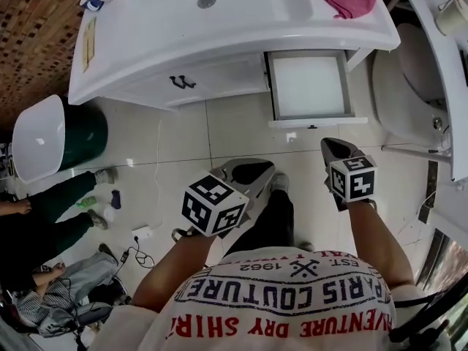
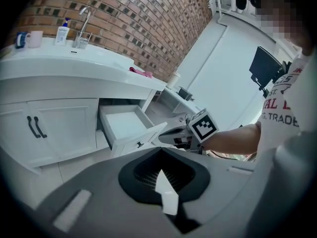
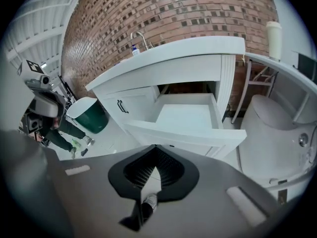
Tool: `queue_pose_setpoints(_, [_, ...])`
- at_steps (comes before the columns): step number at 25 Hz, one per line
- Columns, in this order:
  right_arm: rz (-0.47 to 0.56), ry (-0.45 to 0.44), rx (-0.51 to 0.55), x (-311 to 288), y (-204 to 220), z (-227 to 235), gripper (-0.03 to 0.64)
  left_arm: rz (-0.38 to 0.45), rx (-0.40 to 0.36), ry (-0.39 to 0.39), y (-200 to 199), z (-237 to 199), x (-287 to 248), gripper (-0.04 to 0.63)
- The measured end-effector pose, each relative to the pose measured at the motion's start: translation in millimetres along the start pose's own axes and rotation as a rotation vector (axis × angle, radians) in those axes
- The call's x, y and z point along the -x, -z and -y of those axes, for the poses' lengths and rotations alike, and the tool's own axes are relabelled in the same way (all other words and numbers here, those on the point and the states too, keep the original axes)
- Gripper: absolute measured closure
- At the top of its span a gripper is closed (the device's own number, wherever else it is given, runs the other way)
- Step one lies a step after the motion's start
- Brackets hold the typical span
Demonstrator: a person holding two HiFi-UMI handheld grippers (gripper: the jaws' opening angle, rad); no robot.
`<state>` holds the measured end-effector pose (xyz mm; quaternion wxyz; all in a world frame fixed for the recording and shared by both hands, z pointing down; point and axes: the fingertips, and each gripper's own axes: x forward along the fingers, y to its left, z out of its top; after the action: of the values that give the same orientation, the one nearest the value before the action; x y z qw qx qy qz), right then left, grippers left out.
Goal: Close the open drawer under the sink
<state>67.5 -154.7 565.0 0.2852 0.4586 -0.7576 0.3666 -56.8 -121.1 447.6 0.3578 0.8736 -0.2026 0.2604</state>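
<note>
Open drawer [image 1: 307,86] pulled out under the sink [image 1: 241,6] (right of the closed cupboard doors [image 1: 183,82]), left gripper [image 1: 252,170] and right gripper [image 1: 335,146] both pinched together on nothing, clear of its front.

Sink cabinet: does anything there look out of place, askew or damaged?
Only the drawer is out of place: it stands pulled out and looks empty, while the cabinet doors beside it are shut. It sits straight, and no spill or damage shows.
</note>
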Motion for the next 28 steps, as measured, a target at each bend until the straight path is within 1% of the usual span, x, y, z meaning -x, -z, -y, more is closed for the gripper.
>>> queue_pose_setpoints(3, [-0.038,0.045,0.018,-30.1,10.9,9.5,0.611,-0.017,0.012,0.013,4.0,-12.9,-2.7,0.603])
queue_pose_setpoints(5, [-0.054,0.065,0.001,-46.6,16.5,15.9,0.611,-0.029,0.013,0.018,6.2,-19.8,-4.2,0.603])
queue_pose_setpoints(8, [-0.056,0.074,-0.028,-63.8,9.9,21.5,0.611,-0.034,0.009,0.020,2.8,-32.1,-5.0,0.603])
queue_pose_setpoints(11, [-0.083,0.077,-0.035,-73.0,7.6,20.8,0.611,-0.033,0.020,0.023,1.5,-42.3,-5.0,0.603])
queue_pose_setpoints(14, [-0.073,0.093,-0.052,-78.6,3.5,22.7,0.611,-0.035,0.032,0.025,-0.1,-51.3,-6.7,0.603])
queue_pose_setpoints(19, [-0.053,0.112,-0.115,-91.5,-18.8,34.6,0.611,-0.023,0.056,0.035,-9.1,-64.3,-10.4,0.603])
queue_pose_setpoints(24, [-0.047,0.116,-0.137,-110.2,-46.8,46.1,0.611,-0.014,0.069,0.024,-15.8,-78.3,-9.0,0.603])
queue_pose_setpoints(28, [-0.044,0.132,-0.126,-122.4,-74.7,57.3,0.611,-0.008,0.091,0.008,-20.3,-90.3,-4.8,0.603])
